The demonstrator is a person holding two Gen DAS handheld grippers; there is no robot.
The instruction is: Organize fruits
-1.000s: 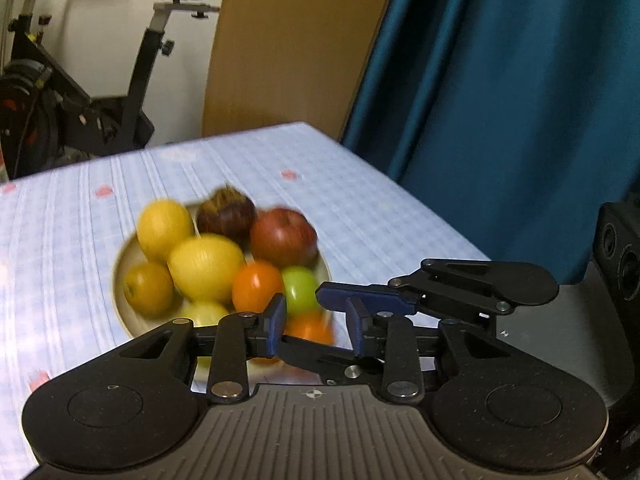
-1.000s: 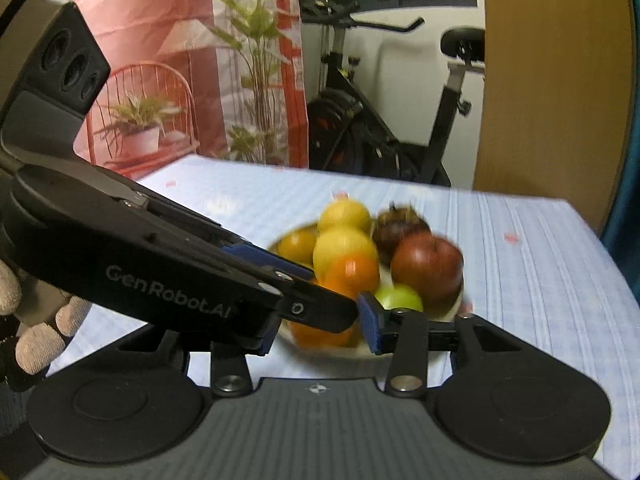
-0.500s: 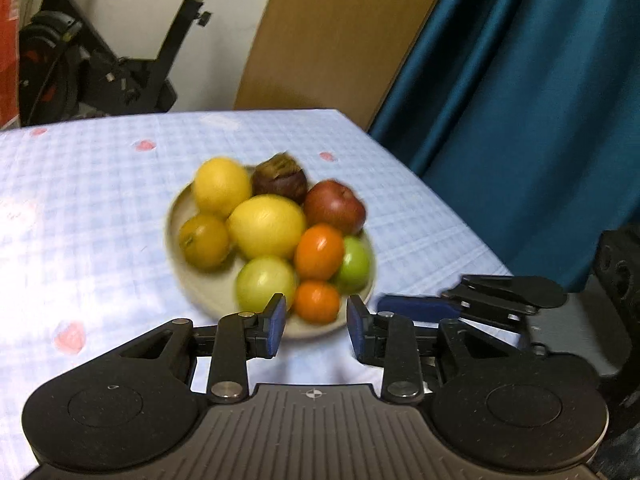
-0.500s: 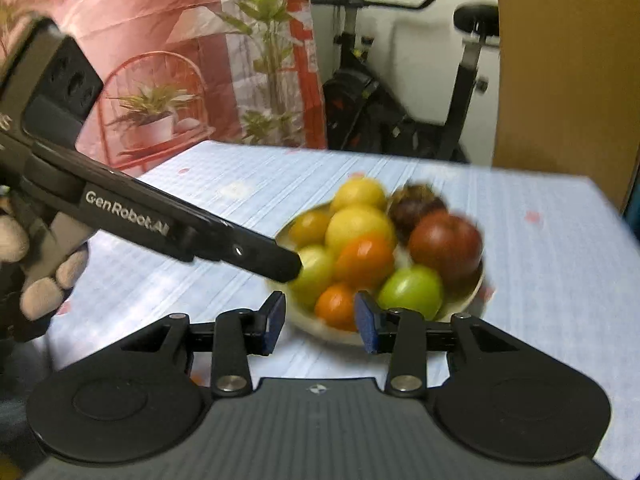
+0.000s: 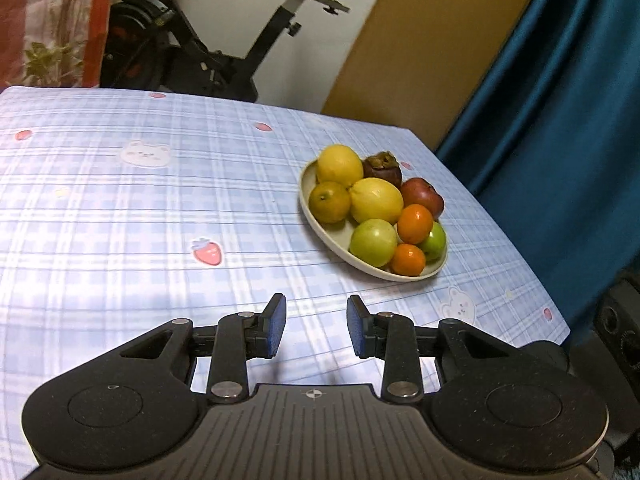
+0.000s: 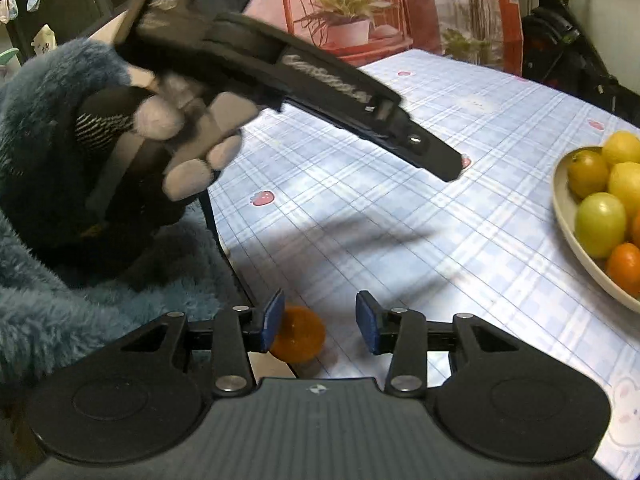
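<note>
- Left claw (image 5: 316,325): held low over the near part of the tabletop (image 5: 120,208), fingers apart with nothing between them; blue ribbed pads are set on black hinged links. It is judged to be parked clear of the fruit.
- Gloved hand (image 6: 176,148): seen from the right wrist camera wrapped round the left tool's handle; a dark knit glove with pale fingertips, under a shaggy blue sleeve.
- Tabletop cover: smooth, slightly glossy sheet, pale blue plaid printed with strawberries and bears.
- Small orange fruit (image 6: 298,334): lying alone at the near tabletop edge, well apart from the dish, round and somewhat flattened. It is judged to be the piece yet to be gathered.
- Right claw (image 6: 320,322): fingers apart, empty, the stray orange fruit just beside its left pad; whether pad and fruit touch cannot be told.
- Dish (image 5: 316,216): shallow, round, beige, matte, set toward the far right of the tabletop. Piled inside are lemons, green apples, oranges, a red apple (image 5: 422,196) and a dark brown fruit with a dried calyx, all smooth-skinned and packed touching.
</note>
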